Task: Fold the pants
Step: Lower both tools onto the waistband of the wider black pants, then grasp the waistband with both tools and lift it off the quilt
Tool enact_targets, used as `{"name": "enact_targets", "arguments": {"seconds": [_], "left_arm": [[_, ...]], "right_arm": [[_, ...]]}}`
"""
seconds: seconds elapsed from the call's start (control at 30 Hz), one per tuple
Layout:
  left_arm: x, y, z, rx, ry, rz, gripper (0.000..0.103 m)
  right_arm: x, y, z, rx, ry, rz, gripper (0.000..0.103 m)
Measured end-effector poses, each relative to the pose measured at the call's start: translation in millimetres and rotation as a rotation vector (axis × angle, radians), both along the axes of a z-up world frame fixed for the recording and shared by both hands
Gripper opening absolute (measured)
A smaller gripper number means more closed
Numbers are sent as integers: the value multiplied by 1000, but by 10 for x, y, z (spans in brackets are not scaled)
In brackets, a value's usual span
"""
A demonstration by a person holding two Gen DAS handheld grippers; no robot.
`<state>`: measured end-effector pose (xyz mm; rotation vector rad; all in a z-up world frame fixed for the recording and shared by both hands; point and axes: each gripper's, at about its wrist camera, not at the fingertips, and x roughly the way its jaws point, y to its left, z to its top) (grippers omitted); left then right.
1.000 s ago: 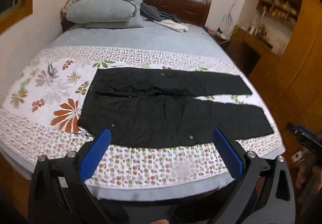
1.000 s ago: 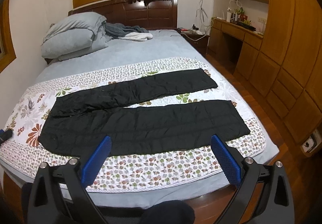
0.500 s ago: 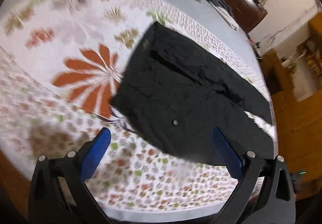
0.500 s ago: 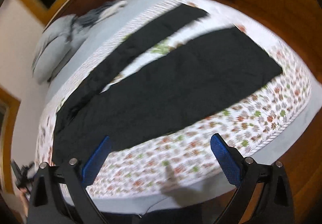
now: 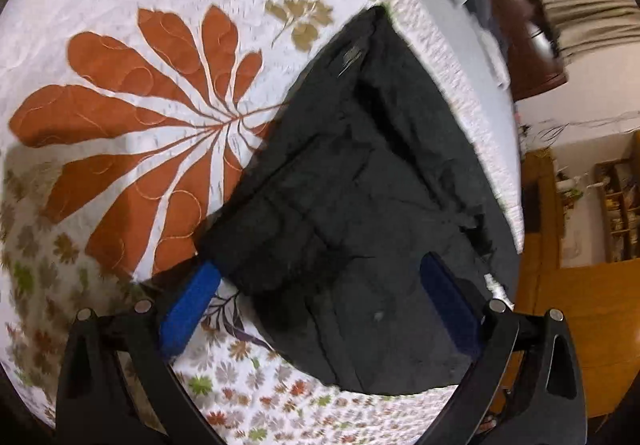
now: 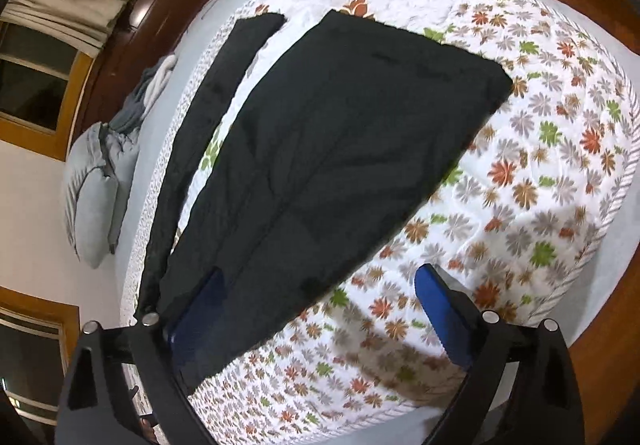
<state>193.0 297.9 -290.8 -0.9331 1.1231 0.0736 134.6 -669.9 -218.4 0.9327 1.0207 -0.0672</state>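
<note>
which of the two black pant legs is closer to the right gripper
The wider-looking black quilted pant leg along the floral bedspread's front edge; the open right gripper straddles its side, while the other leg lies farther back.

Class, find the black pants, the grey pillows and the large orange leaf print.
black pants (image 6: 344, 149), right wrist view, middle of the near leg
grey pillows (image 6: 90, 201), right wrist view, front pillow face
orange leaf print (image 5: 132, 133), left wrist view, its centre

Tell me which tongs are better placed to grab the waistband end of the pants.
Left. The left tongs are open around the waist corner of the pants; the right tongs are open over the near leg.
</note>
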Motion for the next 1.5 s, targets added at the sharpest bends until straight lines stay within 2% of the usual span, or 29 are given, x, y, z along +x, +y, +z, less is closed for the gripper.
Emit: {"name": "enact_targets", "arguments": {"seconds": [0.13, 0.2, 0.27, 0.33, 0.4, 0.43, 0.47, 0.6, 0.63, 0.67, 0.7, 0.77, 0.8, 0.83, 0.87, 0.9, 0.93, 0.97, 1.1, 1.3, 1.4, 1.5], "left_arm": [[-39, -97, 0, 25, 0, -3, 98], [-86, -162, 5, -8, 2, -23, 91], [-124, -217, 3, 22, 7, -37, 81], [-142, -182, -49, 26, 15, -27, 77], [-122, -130, -94, -6, 10, -2, 82], [-114, -108, -93, -34, -1, 1, 95], [-82, -110, -86, -44, -3, 7, 97], [-12, -194, -60, 14, 4, 11, 95], [-14, -212, -58, 35, 9, 14, 87], [-33, -213, -53, 67, 23, 21, 73], [-52, -194, -57, 79, 35, 32, 66], [-144, -70, -89, 54, 48, 64, 39], [-169, -25, -103, 32, 42, 72, 34], [-214, 31, -113, 11, 35, 81, 27], [-246, 68, -119, -11, 27, 80, 24], [-254, 75, -110, -14, 26, 78, 22], [-250, 69, -82, -10, 30, 74, 20], [-237, 63, -53, -7, 34, 72, 19], [-239, 129, 160, -34, 23, 79, 17], [-510, 328, 517, -39, 19, 81, 17], [-789, 418, 541, -39, 25, 85, 17], [-1047, 541, 404, -58, 50, 117, 17]], "right_arm": [[33, -73, -30, 19, -13, -15, 98], [34, -143, -58, 36, -20, -32, 98], [15, -286, -78, 69, -40, -76, 98], [-80, -472, -80, 123, -78, -149, 98], [-146, -676, -115, 186, -109, -219, 98], [-164, -739, -130, 195, -114, -240, 98], [-172, -787, -144, 203, -121, -252, 98], [-14, -861, -145, 191, -141, -213, 99], [58, -869, -152, 189, -142, -206, 99], [124, -875, -165, 190, -141, -200, 99], [161, -892, -183, 189, -133, -200, 100], [223, -899, -215, 190, -124, -212, 100], [253, -895, -201, 182, -133, -210, 100], [268, -880, -179, 178, -149, -205, 95], [307, -840, -150, 181, -172, -196, 75], [328, -802, -138, 185, -181, -184, 62], [334, -800, -151, 207, -190, -175, 26], [321, -808, -191, 241, -192, -171, 12], [268, -769, -166, 208, -188, -177, 10], [92, -601, 184, 148, -210, -113, 9], [14, -513, 281, 144, -217, -98, 9], [-64, -403, 187, 130, -169, -61, 9]]}}
